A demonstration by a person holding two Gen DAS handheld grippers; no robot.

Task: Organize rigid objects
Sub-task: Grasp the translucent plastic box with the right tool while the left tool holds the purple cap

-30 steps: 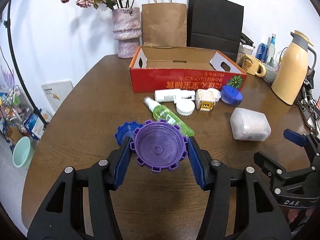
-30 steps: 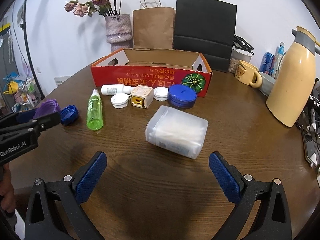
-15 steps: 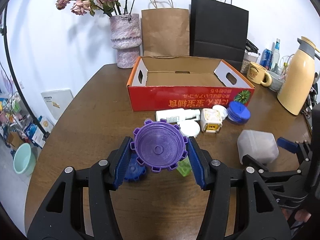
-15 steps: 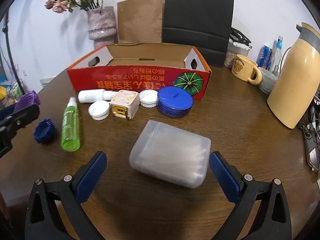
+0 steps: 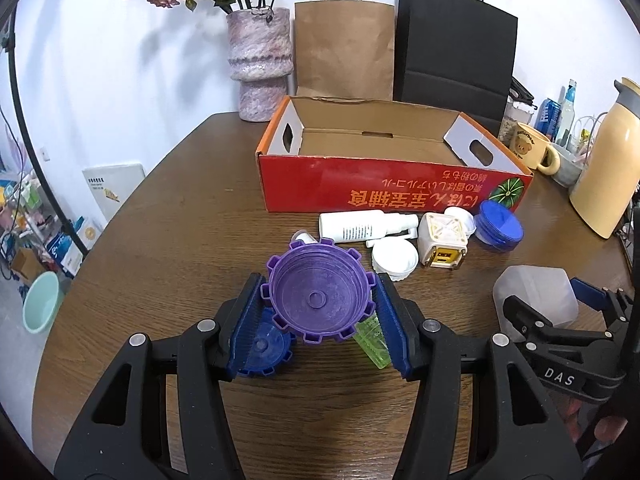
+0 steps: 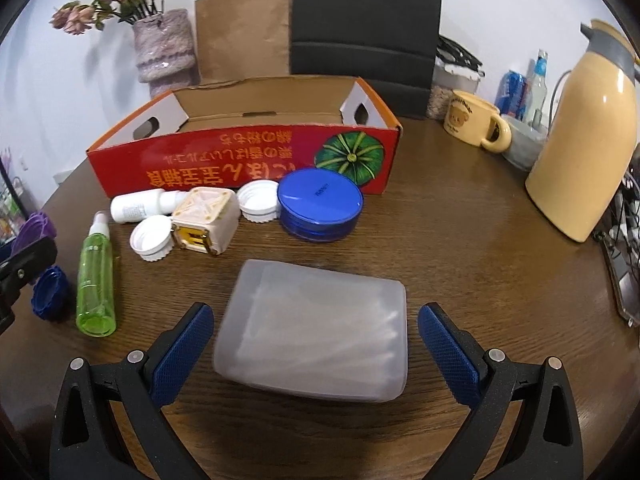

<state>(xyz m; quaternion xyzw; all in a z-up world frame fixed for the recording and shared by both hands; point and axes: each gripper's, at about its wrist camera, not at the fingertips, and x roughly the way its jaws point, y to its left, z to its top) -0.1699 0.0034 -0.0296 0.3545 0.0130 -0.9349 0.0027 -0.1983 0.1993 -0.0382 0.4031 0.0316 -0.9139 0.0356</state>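
My left gripper (image 5: pixel 318 318) is shut on a purple toothed lid (image 5: pixel 318 294), held above the table in front of the red cardboard box (image 5: pixel 392 194). Under it lie a blue toothed lid (image 5: pixel 262 350) and a green spray bottle (image 5: pixel 374 344). My right gripper (image 6: pixel 312 336) is open, its blue pads on either side of a frosted plastic box (image 6: pixel 316 336) without touching it. Before the red box (image 6: pixel 240 160) lie a white bottle (image 6: pixel 140 206), white caps (image 6: pixel 152 238), a cream cube (image 6: pixel 204 220) and a round blue tin (image 6: pixel 320 204).
A vase of flowers (image 5: pixel 260 64), a brown bag (image 5: pixel 344 48) and a black bag (image 5: pixel 452 52) stand behind the box. A yellow mug (image 6: pixel 476 124) and a cream thermos jug (image 6: pixel 584 140) are at the right. The wooden table (image 6: pixel 460 240) is round.
Both grippers moved forward toward the box. The left one carried the purple lid over the blue lid and green bottle. The right one came down around the frosted box.
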